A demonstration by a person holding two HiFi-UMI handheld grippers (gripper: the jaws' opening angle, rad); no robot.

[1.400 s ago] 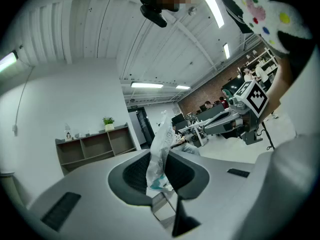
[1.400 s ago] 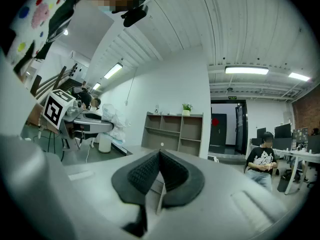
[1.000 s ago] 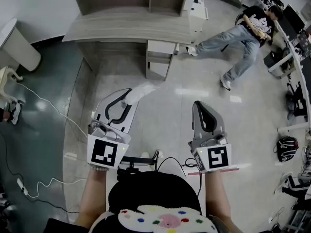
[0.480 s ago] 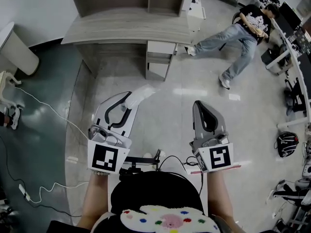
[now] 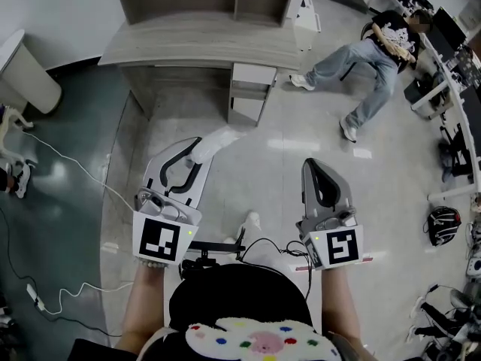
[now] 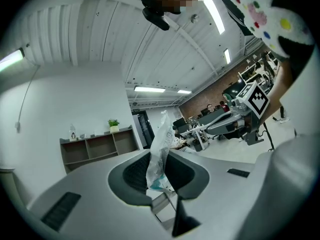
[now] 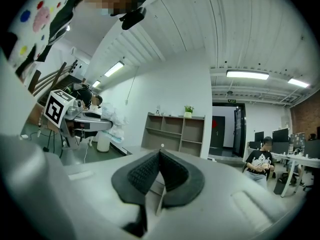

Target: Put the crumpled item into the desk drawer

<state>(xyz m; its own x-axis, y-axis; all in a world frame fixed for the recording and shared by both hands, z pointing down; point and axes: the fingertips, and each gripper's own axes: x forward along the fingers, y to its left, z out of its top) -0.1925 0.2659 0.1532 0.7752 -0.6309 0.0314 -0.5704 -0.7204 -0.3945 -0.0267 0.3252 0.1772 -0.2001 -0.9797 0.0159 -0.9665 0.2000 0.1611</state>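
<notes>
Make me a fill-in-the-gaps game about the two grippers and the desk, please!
1. The crumpled item is pinched by the ___.
2. The right gripper is shut and holds ___.
3. The drawers sit under the ___.
Missing words: left gripper; nothing; desk.

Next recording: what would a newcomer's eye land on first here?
The crumpled white item pinched in the left tongs, held out above the floor toward the grey desk. The right tongs beside it are shut and empty. At the head view's upper right, a seated person stretches their legs across the floor.
</notes>
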